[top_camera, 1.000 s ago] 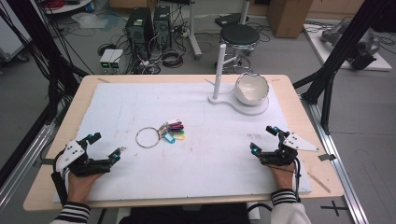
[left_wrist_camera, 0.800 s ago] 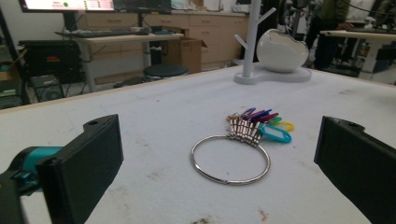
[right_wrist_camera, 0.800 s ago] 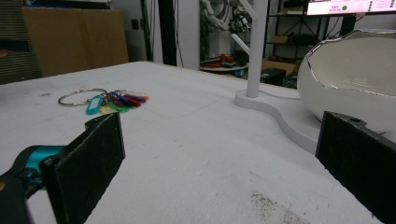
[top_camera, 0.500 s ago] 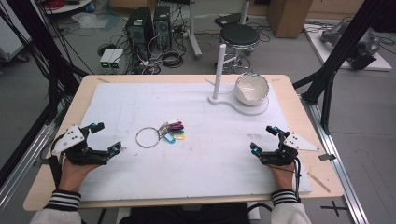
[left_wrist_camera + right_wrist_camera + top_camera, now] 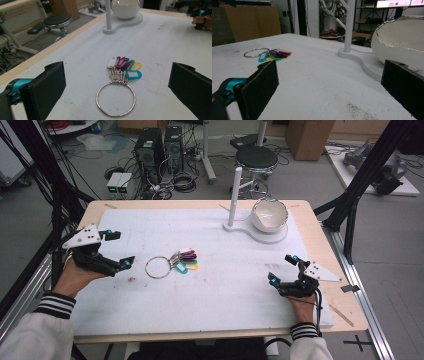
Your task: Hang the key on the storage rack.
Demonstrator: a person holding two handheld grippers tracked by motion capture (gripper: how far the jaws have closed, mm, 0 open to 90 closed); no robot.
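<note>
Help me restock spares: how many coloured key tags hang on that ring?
7, perhaps more hidden in the overlap: white-orange tag leftmost, then purple, blue, red, green, yellow, with the cyan tag lowest right, all fanned from the metal ring.

**Left gripper closes in on the key ring**

The left gripper (image 5: pixel 116 249) rises off the table's near left edge and advances toward the key ring (image 5: pixel 159 267), which now lies just ahead of its wide-spread jaws, centred between them in the left gripper view (image 5: pixel 116 100).
</note>
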